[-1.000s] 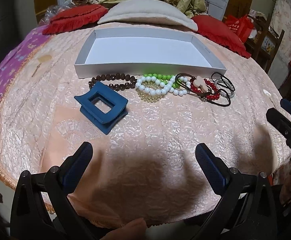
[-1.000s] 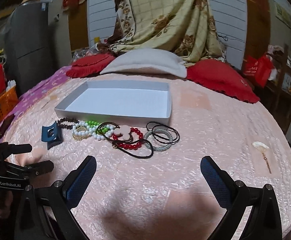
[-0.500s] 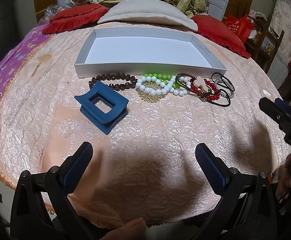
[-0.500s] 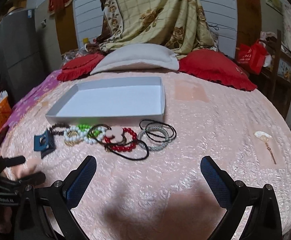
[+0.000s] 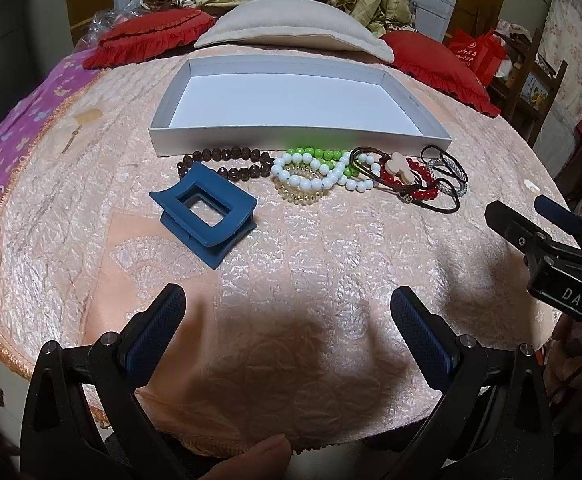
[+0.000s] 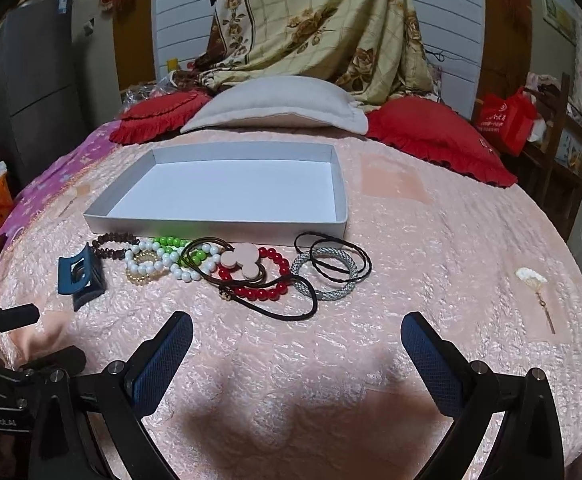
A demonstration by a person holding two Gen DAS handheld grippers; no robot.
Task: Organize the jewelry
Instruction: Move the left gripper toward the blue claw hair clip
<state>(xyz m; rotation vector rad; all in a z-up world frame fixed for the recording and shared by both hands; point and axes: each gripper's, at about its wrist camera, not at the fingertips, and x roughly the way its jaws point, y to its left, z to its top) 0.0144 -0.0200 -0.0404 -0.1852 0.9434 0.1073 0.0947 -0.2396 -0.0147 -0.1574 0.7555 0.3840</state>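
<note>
On the bed [image 6: 431, 240], just before one empty tray [image 6: 219, 226], left to right: one blue clip [image 6: 79, 276], one brown bracelet [image 6: 113, 244], white beads [image 6: 163, 266], green beads [image 6: 175, 246], red beads [image 6: 269, 288], one silver bangle [image 6: 325, 274]. Left tongs [image 5: 287, 308] and right tongs [image 6: 297, 334] both released, holding nothing. Only the right view shows a fan charm [image 6: 533, 280].

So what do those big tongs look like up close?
Both tongs, left and right, have black plastic arms with silver screws. Their fingers wear dark blue pads with a bumpy mesh texture. White letters reading DAS show on the right one's body.
</note>
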